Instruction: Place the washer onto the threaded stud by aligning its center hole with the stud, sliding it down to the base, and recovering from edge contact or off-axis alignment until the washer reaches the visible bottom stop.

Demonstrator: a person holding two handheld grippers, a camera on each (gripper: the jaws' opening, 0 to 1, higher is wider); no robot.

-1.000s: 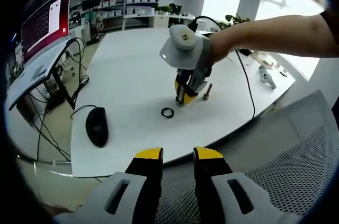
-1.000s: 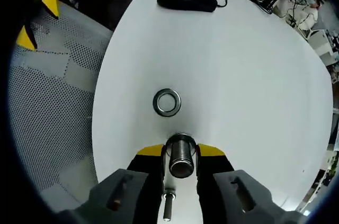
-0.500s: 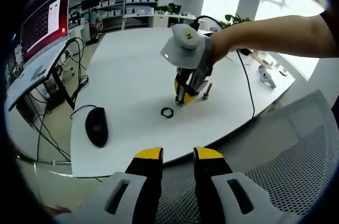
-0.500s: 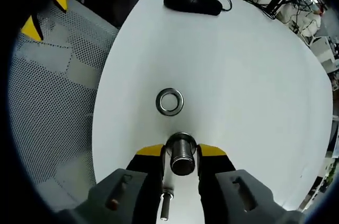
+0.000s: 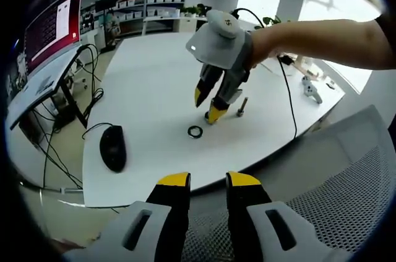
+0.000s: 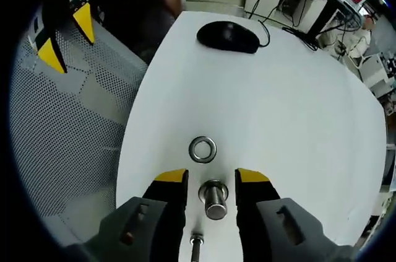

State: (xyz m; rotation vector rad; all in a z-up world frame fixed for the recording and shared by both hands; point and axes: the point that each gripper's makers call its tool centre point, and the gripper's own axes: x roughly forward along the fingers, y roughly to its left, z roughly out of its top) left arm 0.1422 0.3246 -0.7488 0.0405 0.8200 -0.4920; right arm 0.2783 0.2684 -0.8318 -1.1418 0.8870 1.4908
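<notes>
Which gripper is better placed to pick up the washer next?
Right. The right gripper hangs open over the table, just short of the washer, with the stud between its jaws. The left gripper sits back over the chair.

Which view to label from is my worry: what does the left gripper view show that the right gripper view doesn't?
Left gripper view: the right hand-held gripper from outside, jaws open, the person's arm, a red monitor. Right gripper view: the threaded stud standing between open jaws, the left hand-held gripper from outside. Both: washer, mouse, white table.
</notes>
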